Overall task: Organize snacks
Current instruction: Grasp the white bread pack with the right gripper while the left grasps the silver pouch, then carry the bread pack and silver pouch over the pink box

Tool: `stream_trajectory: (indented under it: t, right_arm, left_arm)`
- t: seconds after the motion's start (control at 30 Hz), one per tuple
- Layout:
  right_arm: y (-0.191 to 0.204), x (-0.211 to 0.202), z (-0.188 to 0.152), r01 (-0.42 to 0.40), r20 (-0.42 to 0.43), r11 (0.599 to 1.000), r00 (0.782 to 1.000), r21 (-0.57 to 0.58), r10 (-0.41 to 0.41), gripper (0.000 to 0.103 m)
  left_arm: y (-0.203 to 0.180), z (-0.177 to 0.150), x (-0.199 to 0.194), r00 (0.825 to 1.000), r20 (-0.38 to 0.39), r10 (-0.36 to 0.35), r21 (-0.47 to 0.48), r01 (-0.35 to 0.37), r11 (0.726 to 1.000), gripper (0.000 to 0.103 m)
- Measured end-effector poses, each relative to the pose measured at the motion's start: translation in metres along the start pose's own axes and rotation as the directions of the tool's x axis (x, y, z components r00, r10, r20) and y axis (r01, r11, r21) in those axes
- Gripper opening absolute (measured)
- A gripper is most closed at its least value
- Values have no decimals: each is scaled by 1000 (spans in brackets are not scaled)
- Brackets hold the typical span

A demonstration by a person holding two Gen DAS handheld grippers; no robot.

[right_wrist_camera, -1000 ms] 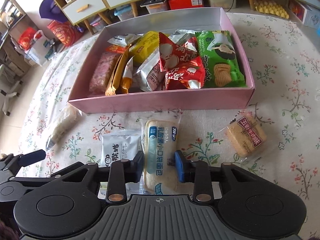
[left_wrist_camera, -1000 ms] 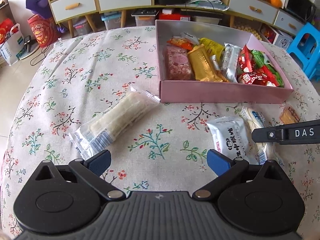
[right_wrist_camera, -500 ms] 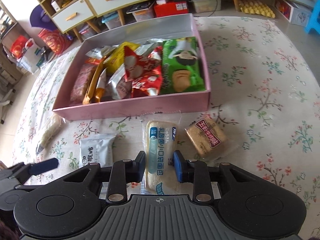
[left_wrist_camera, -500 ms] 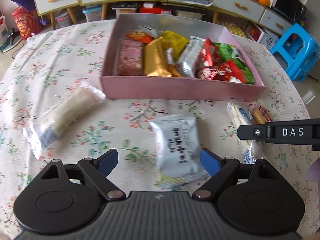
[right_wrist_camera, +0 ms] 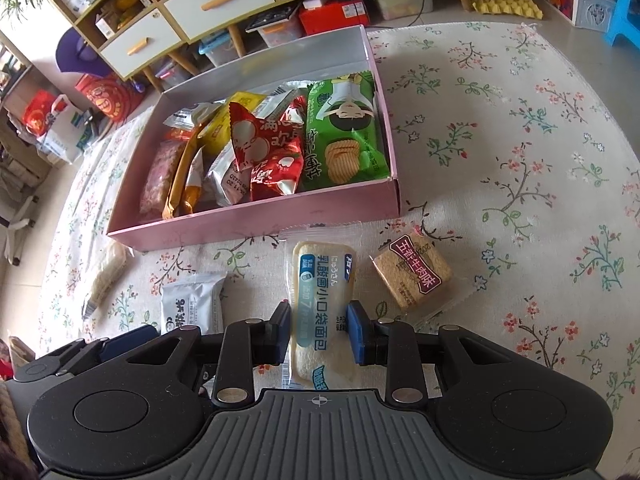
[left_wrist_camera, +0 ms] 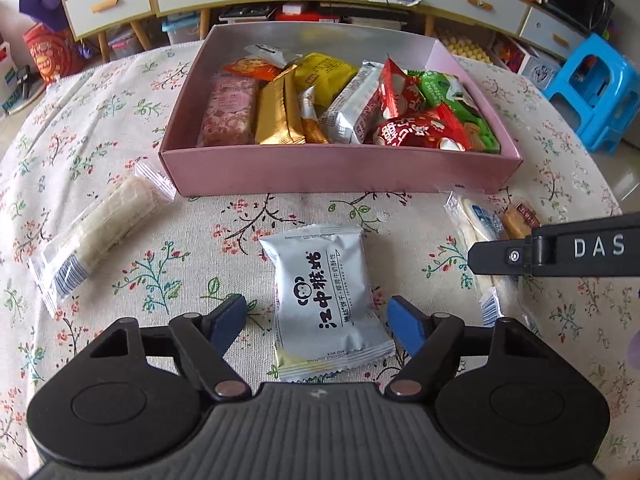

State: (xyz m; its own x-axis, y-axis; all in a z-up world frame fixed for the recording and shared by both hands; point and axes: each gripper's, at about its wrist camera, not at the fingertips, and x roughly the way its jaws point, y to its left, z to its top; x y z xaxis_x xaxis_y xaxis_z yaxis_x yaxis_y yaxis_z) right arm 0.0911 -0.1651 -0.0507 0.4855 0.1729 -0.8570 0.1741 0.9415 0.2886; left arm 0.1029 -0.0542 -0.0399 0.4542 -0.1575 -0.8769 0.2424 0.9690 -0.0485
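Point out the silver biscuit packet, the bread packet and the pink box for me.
silver biscuit packet (left_wrist_camera: 325, 288), left wrist view, middle of its printed face.
bread packet (right_wrist_camera: 320, 300), right wrist view, blue label.
pink box (left_wrist_camera: 320, 172), left wrist view, near outer wall.

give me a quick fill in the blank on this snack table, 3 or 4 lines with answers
1. The right gripper is shut on the ____ packet.
2. The silver packet lies between the open jaws of the ____ gripper.
3. The snack box is coloured ____.
4. The green bag lies ____ the box.

Missing words: bread; left; pink; inside
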Motion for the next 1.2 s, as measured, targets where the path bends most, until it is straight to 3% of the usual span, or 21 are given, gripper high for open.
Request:
stream_trajectory:
  t: [0.3, 0.53, 0.97, 1.2]
  right_arm:
    - [0, 1, -1, 5, -3, 1000, 1000, -2, -5, 28]
    - [1, 2, -2, 9, -4, 1000, 1000, -4, -9, 28]
    - [-1, -8, -1, -50, 6, 998, 999, 28, 49, 28]
    - [-3, -20, 2, -110, 28, 992, 994, 61, 109, 28]
  left_arm:
    - [-6, -1, -1, 1000, 8, 23, 69, -23, 997, 57]
    - [-3, -2, -5, 1000, 7, 17, 78, -18, 997, 54]
    - [29, 3, -17, 996, 8, -93, -36, 93, 995, 44]
    - [47, 8, -35, 988, 63, -140, -96, 145, 985, 44]
